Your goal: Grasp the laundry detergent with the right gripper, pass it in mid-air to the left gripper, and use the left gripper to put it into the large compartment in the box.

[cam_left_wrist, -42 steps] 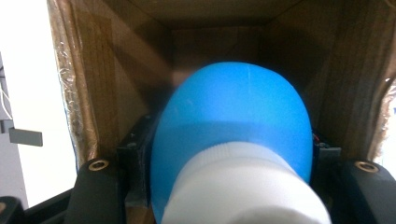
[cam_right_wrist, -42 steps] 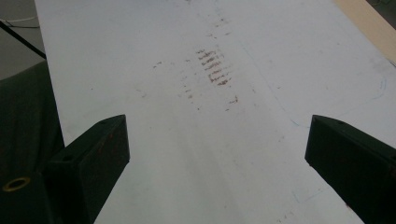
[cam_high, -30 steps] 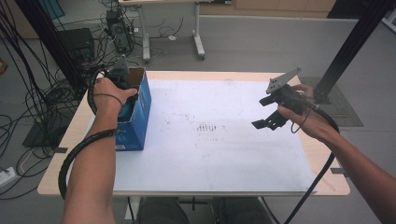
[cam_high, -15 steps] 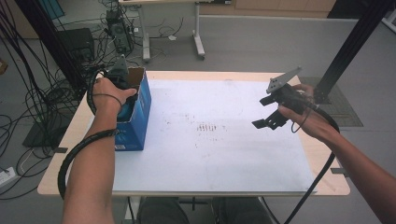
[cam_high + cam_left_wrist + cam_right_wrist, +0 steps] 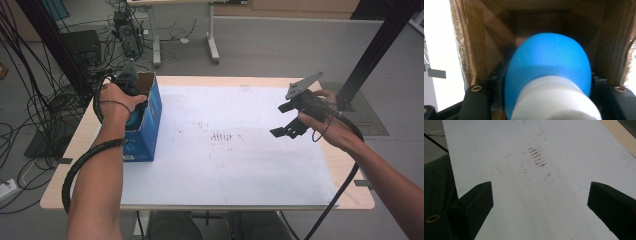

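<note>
A blue cardboard box (image 5: 146,131) stands open-topped at the table's left edge. My left gripper (image 5: 133,102) reaches down into it, held by a hand. In the left gripper view its jaws are shut (image 5: 546,86) on a rounded blue object (image 5: 549,60) with a white cap or neck (image 5: 554,100), deep between the box's brown inner walls (image 5: 474,37). My right gripper (image 5: 286,127) hovers open above the right side of the white sheet (image 5: 225,170), with nothing between its fingers (image 5: 540,202).
The white sheet (image 5: 524,195) covers most of the wooden table (image 5: 55,200) and bears faint brown smudges (image 5: 222,136) near its middle. Cables and black stands crowd the floor to the left. A black post (image 5: 372,60) rises by the table's far right corner.
</note>
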Action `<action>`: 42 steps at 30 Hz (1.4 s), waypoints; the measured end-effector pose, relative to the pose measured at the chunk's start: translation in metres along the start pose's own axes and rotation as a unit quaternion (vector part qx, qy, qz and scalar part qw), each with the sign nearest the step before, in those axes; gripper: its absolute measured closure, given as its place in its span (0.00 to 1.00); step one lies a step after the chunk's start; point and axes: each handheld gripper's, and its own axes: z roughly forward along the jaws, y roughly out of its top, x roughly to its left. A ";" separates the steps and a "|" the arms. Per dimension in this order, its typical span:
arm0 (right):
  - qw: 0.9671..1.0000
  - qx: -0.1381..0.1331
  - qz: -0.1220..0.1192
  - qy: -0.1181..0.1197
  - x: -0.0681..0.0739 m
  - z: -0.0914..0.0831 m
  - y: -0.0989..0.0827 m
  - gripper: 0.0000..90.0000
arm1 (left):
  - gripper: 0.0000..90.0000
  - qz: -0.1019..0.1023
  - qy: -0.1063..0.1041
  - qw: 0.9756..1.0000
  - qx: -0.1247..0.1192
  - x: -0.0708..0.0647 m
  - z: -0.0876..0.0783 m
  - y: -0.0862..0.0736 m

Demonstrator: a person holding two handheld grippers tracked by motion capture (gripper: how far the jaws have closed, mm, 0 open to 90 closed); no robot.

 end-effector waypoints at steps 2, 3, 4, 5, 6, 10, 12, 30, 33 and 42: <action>1.000 0.000 -0.001 0.000 0.000 0.000 0.000 0.07 | 0.40 0.000 -0.001 1.000 0.000 0.000 0.000 0.000; 1.000 0.000 -0.001 0.000 0.000 0.000 0.000 0.07 | 0.40 0.000 -0.002 1.000 0.000 0.000 0.000 0.000; 1.000 0.001 -0.001 0.001 0.000 0.000 0.000 0.07 | 0.39 0.000 -0.001 1.000 -0.001 0.000 -0.001 0.000; 1.000 0.001 -0.001 0.001 0.001 0.000 0.000 0.07 | 0.38 0.000 -0.001 1.000 -0.001 0.000 -0.001 0.000; 1.000 0.001 -0.001 0.001 0.001 0.000 0.000 0.07 | 0.38 0.000 -0.001 1.000 -0.001 0.000 -0.002 0.000; 1.000 -0.001 -0.001 0.000 0.001 0.000 0.000 0.07 | 0.37 0.000 0.000 1.000 -0.004 0.000 -0.005 -0.001; 1.000 -0.001 -0.002 0.000 0.001 -0.001 0.000 0.07 | 0.36 0.001 0.002 1.000 -0.005 0.000 -0.007 -0.001; 1.000 -0.008 -0.006 -0.001 0.001 -0.003 0.005 0.07 | 0.31 0.012 -0.001 1.000 -0.015 -0.003 -0.032 -0.007; 1.000 -0.008 -0.006 -0.002 0.002 -0.004 0.005 0.07 | 0.31 0.015 0.002 1.000 -0.017 -0.004 -0.037 -0.009; 1.000 -0.007 -0.008 -0.004 0.004 -0.006 0.006 0.07 | 0.28 0.020 0.000 0.999 -0.035 0.000 -0.061 -0.021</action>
